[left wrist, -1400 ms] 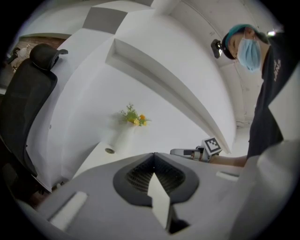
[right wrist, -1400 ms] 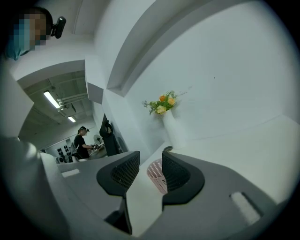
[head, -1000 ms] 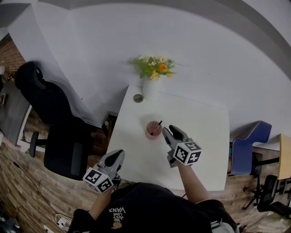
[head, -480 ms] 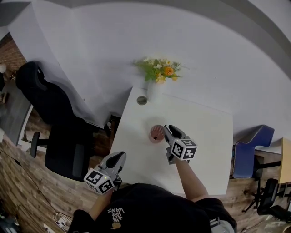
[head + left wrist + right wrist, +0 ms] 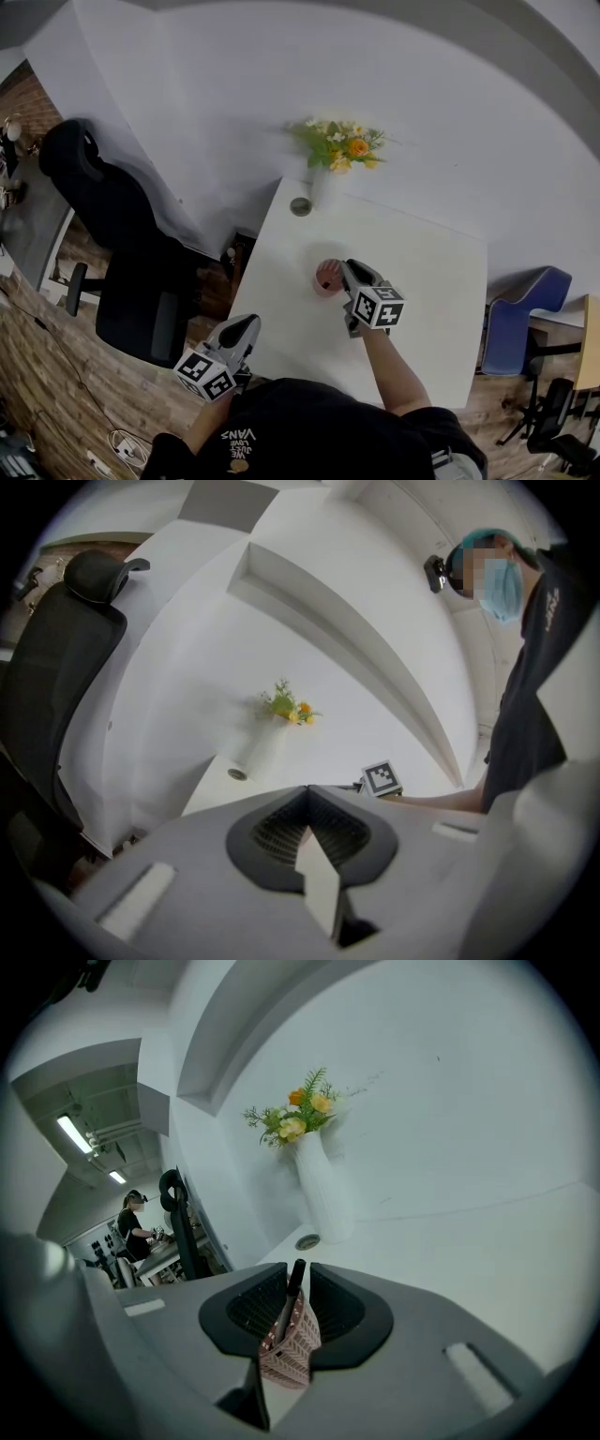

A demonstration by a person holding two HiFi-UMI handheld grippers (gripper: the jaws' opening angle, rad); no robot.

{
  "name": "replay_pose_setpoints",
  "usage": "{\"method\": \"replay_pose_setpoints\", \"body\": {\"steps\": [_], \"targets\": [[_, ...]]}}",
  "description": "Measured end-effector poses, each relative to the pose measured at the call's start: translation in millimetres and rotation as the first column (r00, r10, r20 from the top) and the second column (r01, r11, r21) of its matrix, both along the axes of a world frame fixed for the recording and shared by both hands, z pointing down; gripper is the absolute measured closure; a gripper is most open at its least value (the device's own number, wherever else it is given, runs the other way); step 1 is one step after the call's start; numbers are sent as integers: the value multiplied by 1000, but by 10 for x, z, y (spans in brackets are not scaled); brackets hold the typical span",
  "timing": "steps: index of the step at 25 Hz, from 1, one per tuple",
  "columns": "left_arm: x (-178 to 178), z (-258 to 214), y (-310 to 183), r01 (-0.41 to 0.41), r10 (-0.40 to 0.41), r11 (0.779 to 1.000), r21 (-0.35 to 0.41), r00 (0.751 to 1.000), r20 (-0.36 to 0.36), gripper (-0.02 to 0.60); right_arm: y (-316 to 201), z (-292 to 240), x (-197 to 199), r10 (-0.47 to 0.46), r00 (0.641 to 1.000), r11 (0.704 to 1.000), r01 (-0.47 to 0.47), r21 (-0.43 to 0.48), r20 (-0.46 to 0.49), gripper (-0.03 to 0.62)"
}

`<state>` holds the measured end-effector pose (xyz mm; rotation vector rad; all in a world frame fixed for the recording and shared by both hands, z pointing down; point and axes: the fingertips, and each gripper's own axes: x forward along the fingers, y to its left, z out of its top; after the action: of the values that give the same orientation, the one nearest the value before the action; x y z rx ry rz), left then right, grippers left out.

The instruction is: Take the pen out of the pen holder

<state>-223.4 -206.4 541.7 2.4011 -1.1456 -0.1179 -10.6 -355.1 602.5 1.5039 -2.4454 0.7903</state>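
White desk (image 5: 422, 281) mid-frame in head view. White vase (image 5: 319, 187) at its far edge, yellow and orange flowers (image 5: 342, 145) in it. Small grey round thing (image 5: 300, 206) just beside vase. Black office chair (image 5: 112, 253) left, blue chair (image 5: 520, 314) right, wood floor (image 5: 56, 394) lower left.
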Motion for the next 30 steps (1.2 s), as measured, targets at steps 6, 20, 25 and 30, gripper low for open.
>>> {"method": "replay_pose_setpoints", "body": {"steps": [6,20,25,30], "targets": [[-28,-4,45,20,-20,1000,-6,1000,7,529,-33,-24,-13,12,1000,999,-12,33,9,542],[-60,-11,90,42,-42,999,-3,999,-5,529,32,-341,41,39,987,994,-55,97,158,562],[-30,-19,78,37,-37,999,-2,999,-12,529,123,-581,41,14,980,990,-42,137,200,563],[104,-44,72,14,-14,1000,1,999,-30,529,215,-841,112,3,971,983,-46,179,238,563]]}}
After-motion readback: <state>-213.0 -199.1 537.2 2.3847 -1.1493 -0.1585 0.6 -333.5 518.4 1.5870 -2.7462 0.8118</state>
